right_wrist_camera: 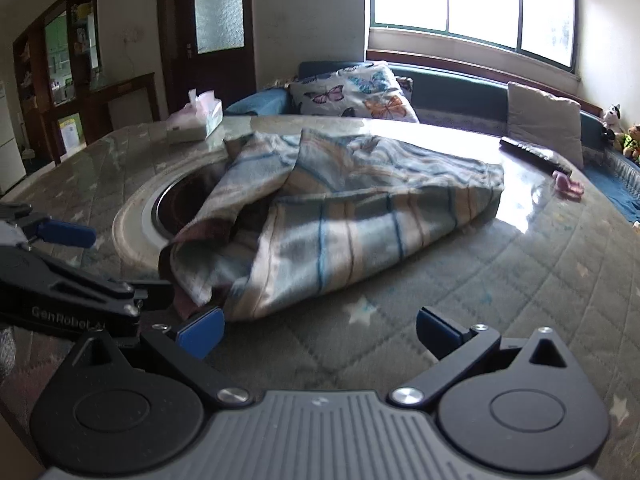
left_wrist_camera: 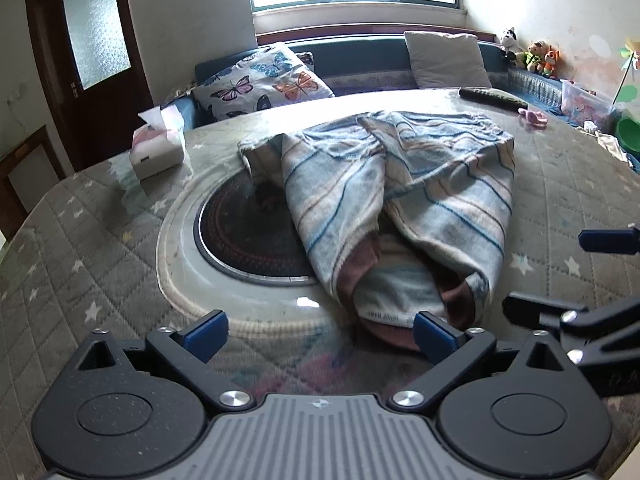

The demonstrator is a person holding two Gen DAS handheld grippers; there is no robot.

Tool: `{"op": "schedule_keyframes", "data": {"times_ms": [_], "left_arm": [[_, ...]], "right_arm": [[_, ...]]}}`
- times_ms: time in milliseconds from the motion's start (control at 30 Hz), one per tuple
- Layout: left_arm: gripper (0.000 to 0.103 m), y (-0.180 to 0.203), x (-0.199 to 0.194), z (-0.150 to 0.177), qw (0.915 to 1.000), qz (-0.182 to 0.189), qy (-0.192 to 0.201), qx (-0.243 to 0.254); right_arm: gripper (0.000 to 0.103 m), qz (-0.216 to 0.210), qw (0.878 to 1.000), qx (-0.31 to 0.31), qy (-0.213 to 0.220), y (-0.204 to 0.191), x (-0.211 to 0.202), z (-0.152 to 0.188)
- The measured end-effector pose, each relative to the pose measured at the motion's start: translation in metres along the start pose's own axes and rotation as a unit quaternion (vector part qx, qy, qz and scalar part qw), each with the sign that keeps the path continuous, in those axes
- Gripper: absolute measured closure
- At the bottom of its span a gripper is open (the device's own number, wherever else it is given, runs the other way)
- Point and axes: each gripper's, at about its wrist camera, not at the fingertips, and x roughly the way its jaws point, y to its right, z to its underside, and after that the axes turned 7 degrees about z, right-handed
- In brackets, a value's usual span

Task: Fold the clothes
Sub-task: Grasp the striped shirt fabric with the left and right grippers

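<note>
Left wrist view: striped garment (left_wrist_camera: 396, 200) lies crumpled on the quilted desk (left_wrist_camera: 100, 240) (partly over a round inset), just beyond both grippers, left (left_wrist_camera: 320, 330) and right (right_wrist_camera: 320, 330), jaws wide, empty.

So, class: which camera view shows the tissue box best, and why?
The left wrist view: the tissue box sits nearer and sharper, with its top and side showing. The right wrist view shows the tissue box smaller, farther back on the table.
</note>
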Motion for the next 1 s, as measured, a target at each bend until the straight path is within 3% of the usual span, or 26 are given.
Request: {"op": "schedule_keyframes", "data": {"times_ms": [200,500,667,767,933,1000], "left_arm": [[0.022,-0.003,0.010,-0.021,0.9997,0.012,0.013,0.015],[0.047,-0.011,0.035,-0.041,0.9988,0.040,0.008,0.026],[0.049,-0.017,0.044,-0.043,0.9979,0.059,0.000,0.028],[0.049,-0.019,0.046,-0.044,0.9973,0.068,-0.001,0.030],[0.049,-0.018,0.048,-0.050,0.9966,0.072,0.003,0.039],[0.048,-0.019,0.049,-0.053,0.9967,0.072,0.004,0.039]], "right_arm": [[0.005,0.009,1.000,-0.004,0.004,0.009,0.010,-0.027],[0.025,-0.017,1.000,0.012,-0.017,0.015,0.045,-0.066],[0.040,-0.038,0.999,0.023,-0.029,0.010,0.074,-0.092],[0.041,-0.046,0.998,0.029,-0.035,0.005,0.091,-0.105],[0.056,-0.046,0.998,0.021,-0.041,-0.010,0.117,-0.118],[0.072,-0.041,0.998,0.020,-0.047,-0.011,0.125,-0.119]]}}
